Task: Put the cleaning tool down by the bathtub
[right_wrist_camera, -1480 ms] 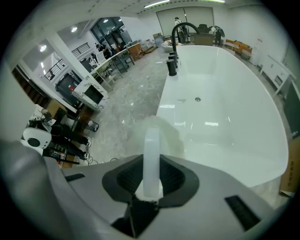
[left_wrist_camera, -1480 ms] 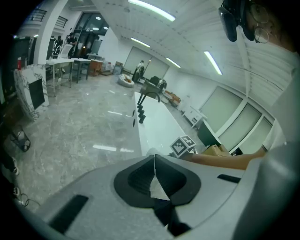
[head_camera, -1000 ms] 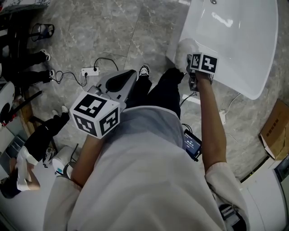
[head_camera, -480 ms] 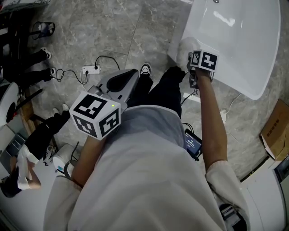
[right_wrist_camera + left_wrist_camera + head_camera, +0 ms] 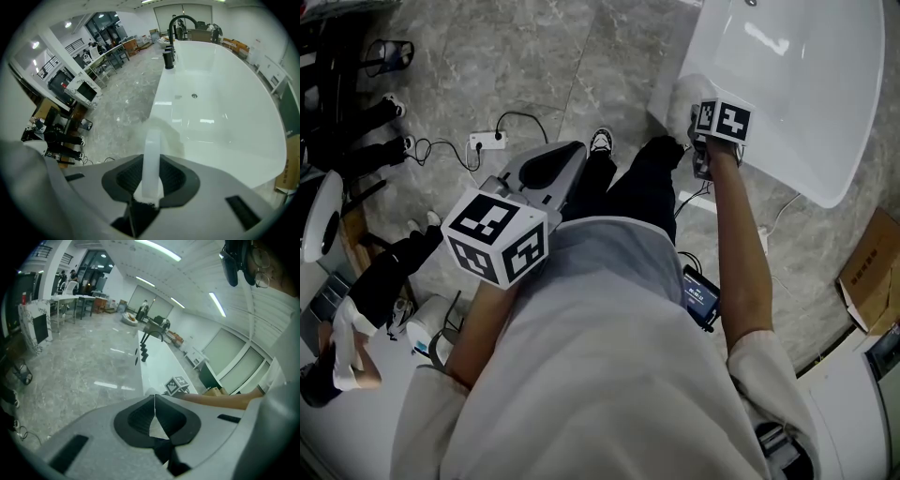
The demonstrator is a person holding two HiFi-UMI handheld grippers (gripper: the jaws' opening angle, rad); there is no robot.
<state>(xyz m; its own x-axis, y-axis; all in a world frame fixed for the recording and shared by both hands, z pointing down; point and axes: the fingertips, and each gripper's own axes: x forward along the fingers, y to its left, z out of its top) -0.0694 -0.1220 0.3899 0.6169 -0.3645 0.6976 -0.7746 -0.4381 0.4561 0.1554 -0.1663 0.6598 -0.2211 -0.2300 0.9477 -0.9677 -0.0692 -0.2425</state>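
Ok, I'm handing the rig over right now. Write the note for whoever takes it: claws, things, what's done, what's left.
Right claw: shut on the cleaning tool by its white handle, with the fluffy head at the near rim of the bathtub.
Left claw: shut, empty.
Done: the tool is at the tub, not yet put down.
Left: lower it beside the tub, open the right claw, pull clear.

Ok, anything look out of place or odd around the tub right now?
Nothing stands out. The white plastic-handled cleaning tool is clamped straight in the right gripper, its fluffy head over the near rim of the glossy white bathtub.
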